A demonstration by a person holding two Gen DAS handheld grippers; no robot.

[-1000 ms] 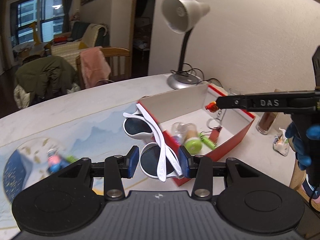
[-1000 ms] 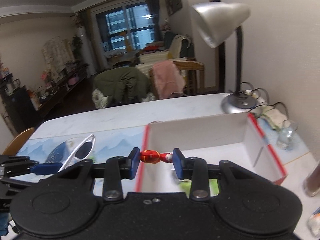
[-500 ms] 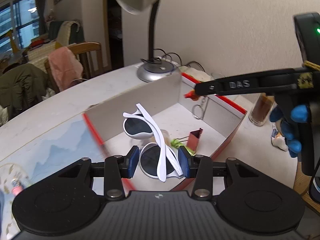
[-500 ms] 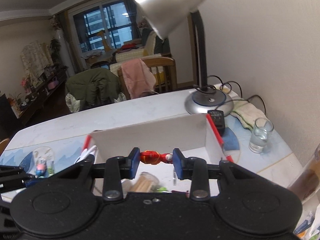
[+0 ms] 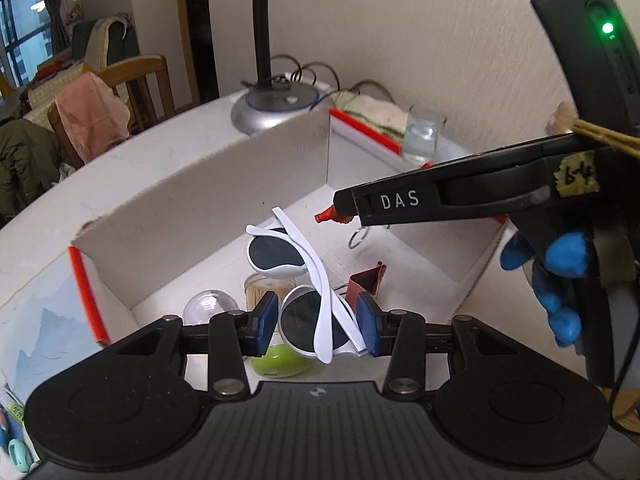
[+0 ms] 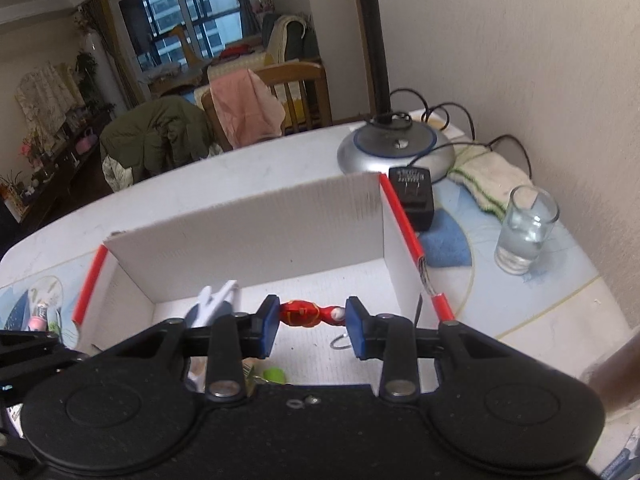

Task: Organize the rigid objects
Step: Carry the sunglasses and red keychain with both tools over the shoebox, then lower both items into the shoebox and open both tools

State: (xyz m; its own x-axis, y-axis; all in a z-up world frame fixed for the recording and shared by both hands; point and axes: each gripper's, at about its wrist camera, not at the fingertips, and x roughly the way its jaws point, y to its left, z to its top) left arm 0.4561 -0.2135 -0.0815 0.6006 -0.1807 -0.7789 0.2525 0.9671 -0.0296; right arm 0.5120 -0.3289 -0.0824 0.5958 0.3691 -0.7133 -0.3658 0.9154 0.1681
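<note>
1. The left gripper (image 5: 316,322) is closed on a pair of white sunglasses (image 5: 308,280). Its two blue pads press on the sides of the near dark lens.
2. The sunglasses hang over the inside of the white cardboard box (image 5: 208,200) with red edges. The far lens points toward 12 o'clock in the left view.
3. The right gripper (image 6: 308,322) is closed on a small red toy figure (image 6: 306,312). The toy lies sideways between the blue pads and touches both.
4. A silver key ring (image 6: 340,342) hangs from the toy, just under the right pad.
5. In the left view, the right gripper (image 5: 340,212) comes in from 3 o'clock, with the red toy (image 5: 326,215) at its tip above the box floor.
6. Inside the box, near 6 o'clock, sit a clear dome (image 5: 210,306), a jar of toothpicks (image 5: 262,290), a green round thing (image 5: 280,360) and a dark red binder clip (image 5: 366,282).
7. Behind the box at 12 o'clock stands the lamp base (image 6: 394,150). A black plug (image 6: 412,194) lies just beside the box corner.
8. A glass of water (image 6: 524,234) stands on the table (image 6: 240,168) at 2 o'clock, near a folded cloth (image 6: 492,182).
</note>
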